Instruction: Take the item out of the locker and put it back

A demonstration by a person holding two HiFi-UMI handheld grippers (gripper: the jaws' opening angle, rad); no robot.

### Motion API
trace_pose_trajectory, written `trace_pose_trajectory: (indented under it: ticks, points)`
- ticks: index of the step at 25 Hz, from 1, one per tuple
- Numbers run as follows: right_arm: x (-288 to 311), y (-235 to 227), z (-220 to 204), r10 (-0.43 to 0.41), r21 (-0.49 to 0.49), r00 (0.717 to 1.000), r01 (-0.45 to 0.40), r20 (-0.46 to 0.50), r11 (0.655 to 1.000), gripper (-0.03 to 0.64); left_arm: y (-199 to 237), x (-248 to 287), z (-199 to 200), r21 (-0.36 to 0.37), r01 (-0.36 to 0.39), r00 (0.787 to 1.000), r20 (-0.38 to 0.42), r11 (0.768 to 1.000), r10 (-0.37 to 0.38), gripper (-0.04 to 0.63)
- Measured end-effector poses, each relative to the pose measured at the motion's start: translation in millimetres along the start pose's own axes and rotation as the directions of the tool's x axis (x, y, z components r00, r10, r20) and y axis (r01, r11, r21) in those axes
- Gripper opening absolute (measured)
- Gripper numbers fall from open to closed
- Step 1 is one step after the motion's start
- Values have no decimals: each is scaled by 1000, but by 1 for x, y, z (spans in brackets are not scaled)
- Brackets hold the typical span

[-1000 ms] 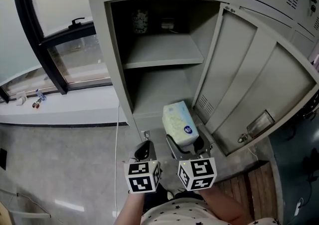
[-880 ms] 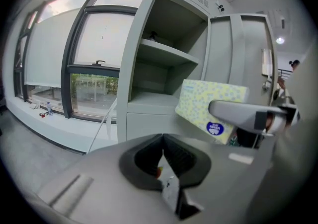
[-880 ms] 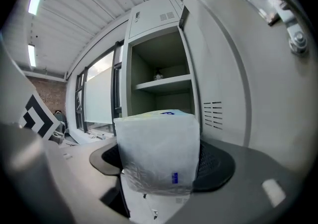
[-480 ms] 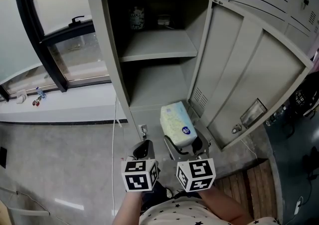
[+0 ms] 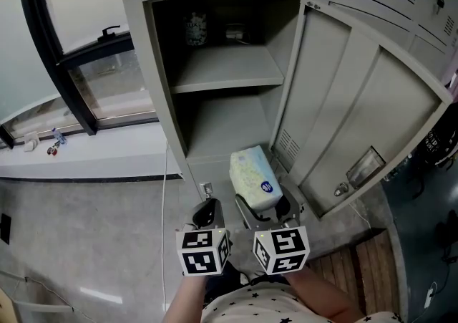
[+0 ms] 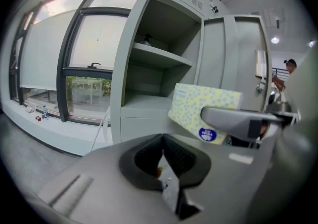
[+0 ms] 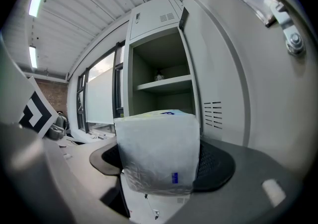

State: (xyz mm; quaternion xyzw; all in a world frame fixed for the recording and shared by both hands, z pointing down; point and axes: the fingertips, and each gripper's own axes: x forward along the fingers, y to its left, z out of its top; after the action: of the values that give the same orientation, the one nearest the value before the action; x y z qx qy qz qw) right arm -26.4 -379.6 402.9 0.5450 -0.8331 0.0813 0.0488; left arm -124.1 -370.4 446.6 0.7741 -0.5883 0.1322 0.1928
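Note:
A soft tissue pack (image 5: 254,175), pale yellow with blue dots and a round blue label, hangs in front of the open grey locker (image 5: 222,128), just outside its lower compartment. My right gripper (image 5: 265,207) is shut on the pack's near end, one pad on each side. In the right gripper view the pack (image 7: 156,153) fills the space between the jaws. My left gripper (image 5: 207,212) sits just left of it, shut and empty. In the left gripper view its pads (image 6: 149,156) meet, with the pack (image 6: 203,111) to the right.
The locker door (image 5: 358,107) stands swung open at the right. A shelf (image 5: 229,71) divides the locker; a small jar (image 5: 195,28) and another small object (image 5: 236,30) sit at its back. A window and sill (image 5: 86,153) lie to the left, and a white cable (image 5: 169,185) hangs beside the locker.
Only the head view has shifted slightly. Both grippers and the tissue pack keep their places.

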Motion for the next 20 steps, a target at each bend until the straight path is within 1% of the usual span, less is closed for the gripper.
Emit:
trace_pose_trajectory:
  ticks: [6, 20]
  points:
    - [28, -4, 9, -3, -6, 1000, 3, 5, 1000, 380, 8, 9, 2, -1, -1, 1000, -5, 1000, 1, 8]
    - [157, -24, 33, -66, -44, 998, 66, -5, 997, 382, 51, 51, 27, 10, 1, 1000, -18, 1000, -1, 8]
